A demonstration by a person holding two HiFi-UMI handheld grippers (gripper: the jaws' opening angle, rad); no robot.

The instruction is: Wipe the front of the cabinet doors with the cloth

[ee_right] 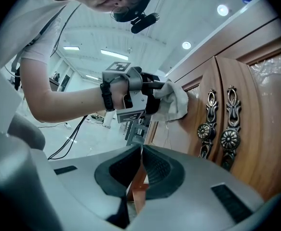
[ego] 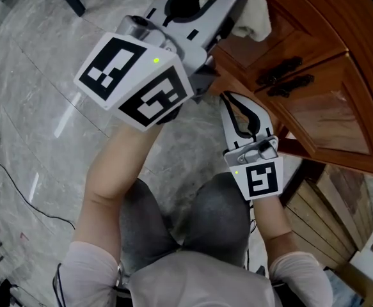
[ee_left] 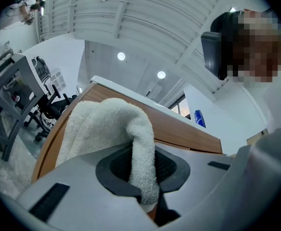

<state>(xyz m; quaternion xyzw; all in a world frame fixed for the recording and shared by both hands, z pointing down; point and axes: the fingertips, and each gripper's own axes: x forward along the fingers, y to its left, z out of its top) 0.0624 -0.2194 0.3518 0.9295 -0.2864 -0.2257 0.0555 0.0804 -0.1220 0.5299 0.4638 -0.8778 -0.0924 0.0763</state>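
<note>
The left claw is clenched on a white terry cloth. One fold runs down between its dark pads, and the rest bunches out ahead of the tips. In the right gripper view, that bunched cloth is pressed against the front of the brown wooden cabinet doors. It lies just beyond the left claw's tips, on the door panel to the left of the two dark ornate metal handles (one on each door, side by side along the meeting edge).

The right claw is closed with nothing in it, its ribbed pads meeting. It sits lower than the left claw and nearer the person's knees, pointing up toward the doors. The views do not show whether it touches the wood. The grey marbled floor spreads out to the left of both claws, with a thin black cable trailing across it.
</note>
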